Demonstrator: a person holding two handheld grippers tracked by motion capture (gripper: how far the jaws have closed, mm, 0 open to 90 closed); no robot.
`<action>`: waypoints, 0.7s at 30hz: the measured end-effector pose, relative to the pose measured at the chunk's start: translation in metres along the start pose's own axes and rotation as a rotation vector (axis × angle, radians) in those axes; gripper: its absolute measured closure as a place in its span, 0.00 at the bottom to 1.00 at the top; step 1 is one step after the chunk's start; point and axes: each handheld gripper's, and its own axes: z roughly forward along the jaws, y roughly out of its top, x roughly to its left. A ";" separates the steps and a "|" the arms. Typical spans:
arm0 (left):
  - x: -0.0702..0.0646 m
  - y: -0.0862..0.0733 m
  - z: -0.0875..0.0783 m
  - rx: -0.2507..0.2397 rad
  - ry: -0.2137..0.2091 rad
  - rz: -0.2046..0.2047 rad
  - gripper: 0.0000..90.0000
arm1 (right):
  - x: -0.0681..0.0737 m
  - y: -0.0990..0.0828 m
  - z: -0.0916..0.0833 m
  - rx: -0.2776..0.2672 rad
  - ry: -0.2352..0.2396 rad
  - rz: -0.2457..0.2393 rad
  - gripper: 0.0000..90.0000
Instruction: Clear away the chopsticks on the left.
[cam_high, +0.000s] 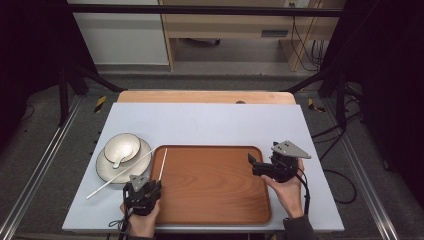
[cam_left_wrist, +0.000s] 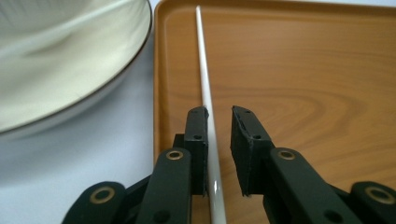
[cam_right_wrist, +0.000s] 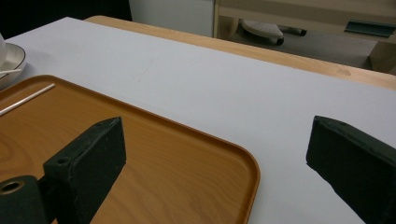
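left gripper (cam_left_wrist: 218, 116): I have jaws a bit apart, white chopstick (cam_left_wrist: 204, 88) between, touching only one pad | spot: left edge of wooden tray (cam_left_wrist: 299, 70) | right gripper (cam_right_wrist: 215, 154): wide open, holds nothing | risk: stick could roll off toward plate (cam_left_wrist: 70, 60)

Two black hand-held grippers, left gripper (cam_high: 144, 192) and right gripper (cam_high: 267, 165), each with two flat rectangular black jaws on linked arms with brass-ringed pivots. A grey three-cornered plate tops each; black cables trail back. The right wrist wears a dark sleeve.
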 end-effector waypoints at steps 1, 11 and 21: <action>0.000 0.002 -0.003 -0.012 -0.013 0.011 0.84 | 0.000 0.000 0.000 0.000 -0.001 -0.001 0.06; 0.002 0.031 -0.020 -0.092 -0.115 0.146 0.61 | 0.000 0.000 -0.001 0.000 -0.002 0.003 0.06; 0.017 0.052 -0.026 -0.058 -0.236 0.285 0.41 | 0.000 0.000 0.000 0.004 0.001 -0.002 0.06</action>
